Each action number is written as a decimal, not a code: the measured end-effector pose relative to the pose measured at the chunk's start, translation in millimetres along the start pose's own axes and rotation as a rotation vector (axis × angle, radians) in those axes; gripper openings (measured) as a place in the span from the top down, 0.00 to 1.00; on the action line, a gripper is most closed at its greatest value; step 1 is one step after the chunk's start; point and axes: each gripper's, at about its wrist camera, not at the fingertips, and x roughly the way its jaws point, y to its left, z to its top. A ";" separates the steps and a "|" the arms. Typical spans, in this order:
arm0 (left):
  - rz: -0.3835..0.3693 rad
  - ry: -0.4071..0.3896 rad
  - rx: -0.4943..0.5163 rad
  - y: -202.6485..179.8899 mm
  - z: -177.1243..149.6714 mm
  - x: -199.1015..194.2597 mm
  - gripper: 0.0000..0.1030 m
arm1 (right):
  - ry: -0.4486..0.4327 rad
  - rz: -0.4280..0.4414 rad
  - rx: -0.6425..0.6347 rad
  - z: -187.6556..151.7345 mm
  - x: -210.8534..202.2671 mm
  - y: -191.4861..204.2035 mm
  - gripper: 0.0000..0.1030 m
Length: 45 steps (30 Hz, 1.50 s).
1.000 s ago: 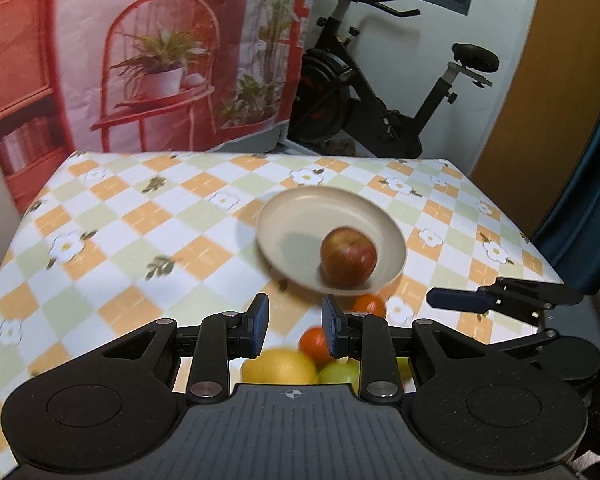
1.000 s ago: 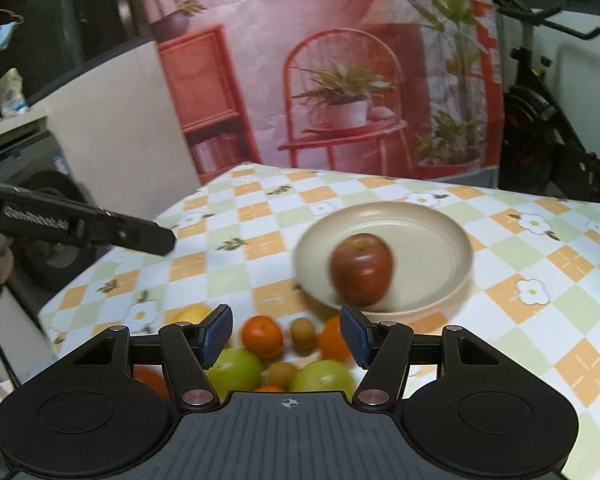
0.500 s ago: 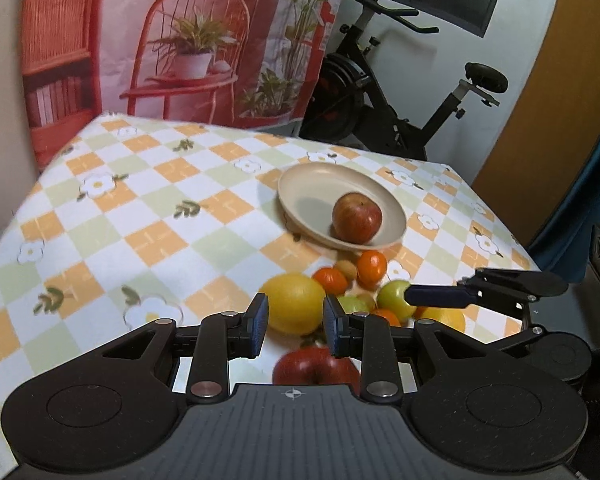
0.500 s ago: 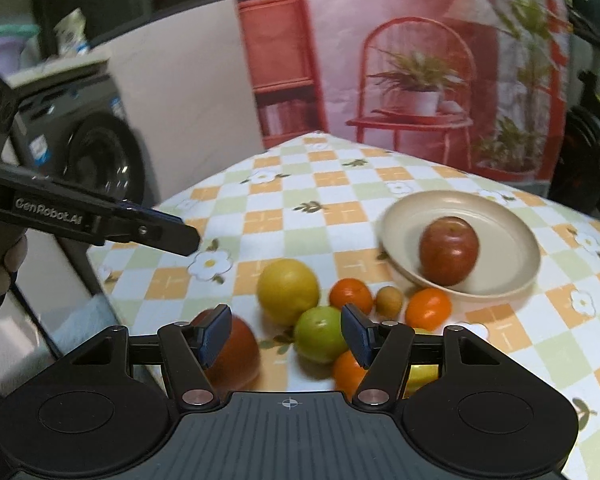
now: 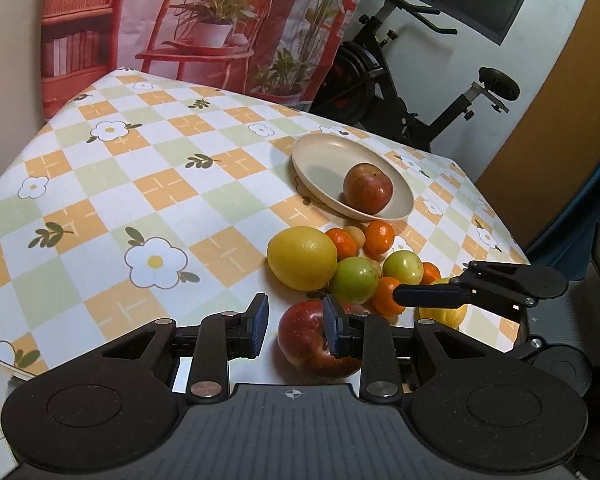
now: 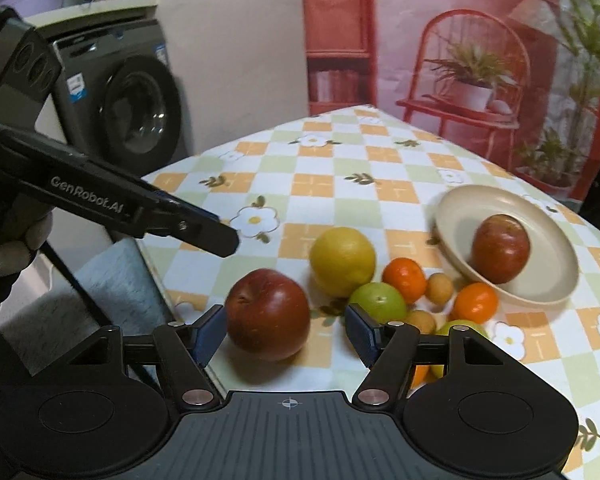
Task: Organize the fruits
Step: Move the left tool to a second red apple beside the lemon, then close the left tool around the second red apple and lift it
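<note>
A red apple [image 5: 304,340] [image 6: 268,314] lies near the table's front edge. My right gripper [image 6: 285,320] hangs over it with its jaws opening. The apple sits between the fingers, close to the left pad [image 6: 210,330], and is not gripped. My left gripper [image 5: 294,320] is shut and holds nothing, just left of that apple. A second red apple [image 5: 368,188] [image 6: 500,248] rests in the beige plate [image 5: 320,152] [image 6: 460,208]. Between the two lie a yellow citrus [image 5: 302,258] [image 6: 342,260], green fruits [image 5: 354,280], tangerines [image 5: 380,236] and small brown fruits [image 6: 440,288].
The checkered tablecloth [image 5: 140,184] ends just below the front apple. A washing machine [image 6: 132,108] stands beyond the table's left corner, an exercise bike [image 5: 380,80] behind the table. A gloved hand [image 6: 12,248] holds the left gripper. Another yellow fruit [image 5: 444,312] lies under the right gripper's finger.
Both grippers have drawn back toward the table's front edge. The fruit pile and the front red apple came into view. The right jaws stand a little wider.
</note>
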 end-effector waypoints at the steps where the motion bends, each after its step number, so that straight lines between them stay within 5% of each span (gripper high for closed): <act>1: -0.003 0.003 -0.001 0.4 -0.7 0.6 0.70 | 0.006 0.007 -0.001 -0.1 1.6 0.2 0.40; 19: -0.069 0.114 -0.016 7.2 -6.7 30.6 0.67 | 0.103 0.069 -0.058 -6.5 33.7 -1.5 0.42; 45: -0.141 0.095 -0.052 7.2 4.1 47.1 0.65 | 0.047 0.069 0.013 -13.9 36.5 -15.2 0.50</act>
